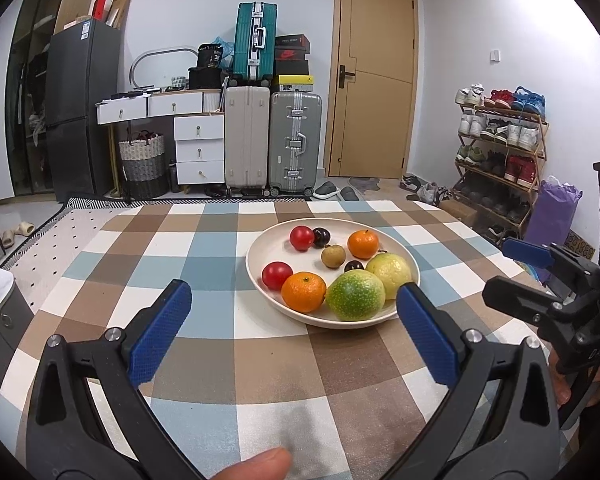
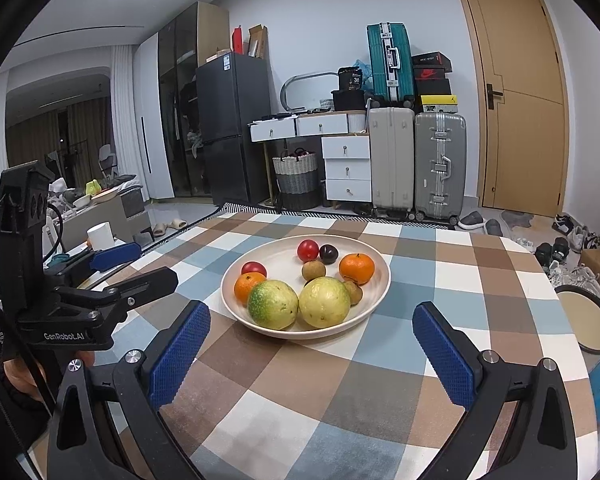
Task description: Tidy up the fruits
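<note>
Both the left gripper (image 1: 294, 312) and right gripper (image 2: 312, 334) gape empty at frame bottom, before the centred fruit plate (image 2: 374, 276).

We see left gripper (image 1: 294, 312) spread wide over checked tablecloth (image 1: 204, 248); cream plate (image 1: 268, 252) ahead holds fruit; right gripper (image 1: 516, 276) at right edge.
</note>
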The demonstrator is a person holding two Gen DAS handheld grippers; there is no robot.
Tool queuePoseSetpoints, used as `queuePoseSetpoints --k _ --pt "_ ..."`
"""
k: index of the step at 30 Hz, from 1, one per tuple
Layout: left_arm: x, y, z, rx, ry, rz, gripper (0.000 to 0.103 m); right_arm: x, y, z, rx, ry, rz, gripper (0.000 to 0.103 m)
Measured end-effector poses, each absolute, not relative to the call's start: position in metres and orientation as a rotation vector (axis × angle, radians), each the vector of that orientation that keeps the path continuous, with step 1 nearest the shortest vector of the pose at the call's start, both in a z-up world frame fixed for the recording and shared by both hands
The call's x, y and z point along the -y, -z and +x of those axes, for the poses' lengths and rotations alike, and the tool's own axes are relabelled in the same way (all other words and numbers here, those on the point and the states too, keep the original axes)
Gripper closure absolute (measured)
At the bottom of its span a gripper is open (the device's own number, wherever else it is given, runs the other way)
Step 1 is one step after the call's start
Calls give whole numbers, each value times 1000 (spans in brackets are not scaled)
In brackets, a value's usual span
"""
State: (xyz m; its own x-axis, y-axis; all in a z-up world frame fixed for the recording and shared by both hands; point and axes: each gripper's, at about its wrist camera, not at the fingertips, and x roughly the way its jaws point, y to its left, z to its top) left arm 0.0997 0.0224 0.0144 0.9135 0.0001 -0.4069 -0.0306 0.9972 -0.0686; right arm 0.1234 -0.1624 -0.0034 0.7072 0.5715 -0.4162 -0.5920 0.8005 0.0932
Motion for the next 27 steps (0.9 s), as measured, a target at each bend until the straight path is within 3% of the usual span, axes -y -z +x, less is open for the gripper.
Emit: queuePoseSetpoints --k 27 --pt "-23 -15 98 -422 -16 -82 1 162 5 125 -449 -645 -49 0"
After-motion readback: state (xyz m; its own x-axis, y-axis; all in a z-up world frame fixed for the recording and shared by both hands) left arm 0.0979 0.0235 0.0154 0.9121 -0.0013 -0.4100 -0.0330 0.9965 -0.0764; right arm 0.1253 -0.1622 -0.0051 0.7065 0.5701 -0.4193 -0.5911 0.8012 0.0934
